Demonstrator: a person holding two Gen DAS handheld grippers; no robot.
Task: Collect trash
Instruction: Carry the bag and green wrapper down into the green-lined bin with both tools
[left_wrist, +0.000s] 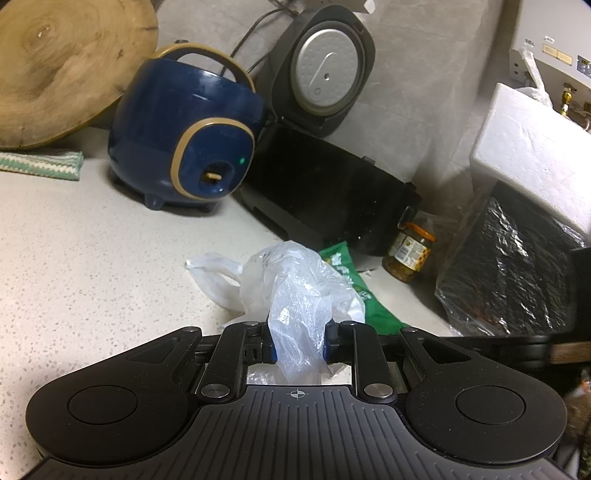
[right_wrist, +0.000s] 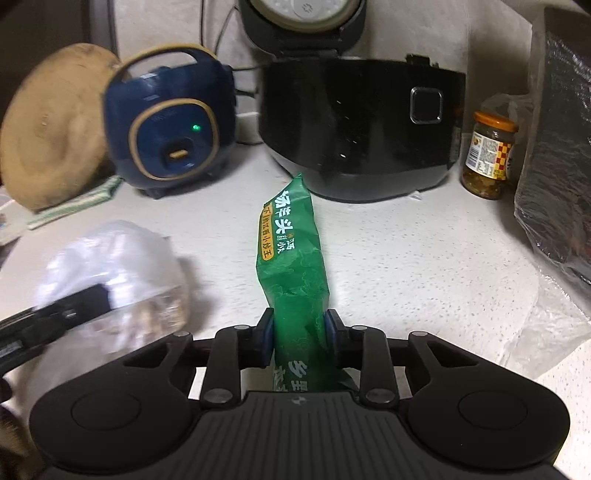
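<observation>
Left jaws: your left gripper (left_wrist: 300, 341) is clamped on the clear bag (left_wrist: 295, 295); a crumpled fold runs straight between the two blue pads.
Right jaws: your right gripper (right_wrist: 300, 338) is clamped on the green wrapper (right_wrist: 293, 258), pinching it near its lower end.
Clear bag: most of it bulges out ahead of your left jaws over the speckled counter (left_wrist: 92, 258), a tail hanging back behind the pads. In the right view it shows blurred at the left (right_wrist: 110, 266).
Green wrapper: it stretches forward from your right jaws, its far tip close to the black cooker (right_wrist: 354, 129). In the left view it lies just behind the clear bag (left_wrist: 351, 273).
Blue cooker (left_wrist: 184, 136): left of the black cooker, green light on.
Jar (right_wrist: 489, 155): orange lid, right of the black cooker.
Wooden board (left_wrist: 62, 62): leaning behind the blue cooker.
Black cooker lid (left_wrist: 325, 66): raised open.
</observation>
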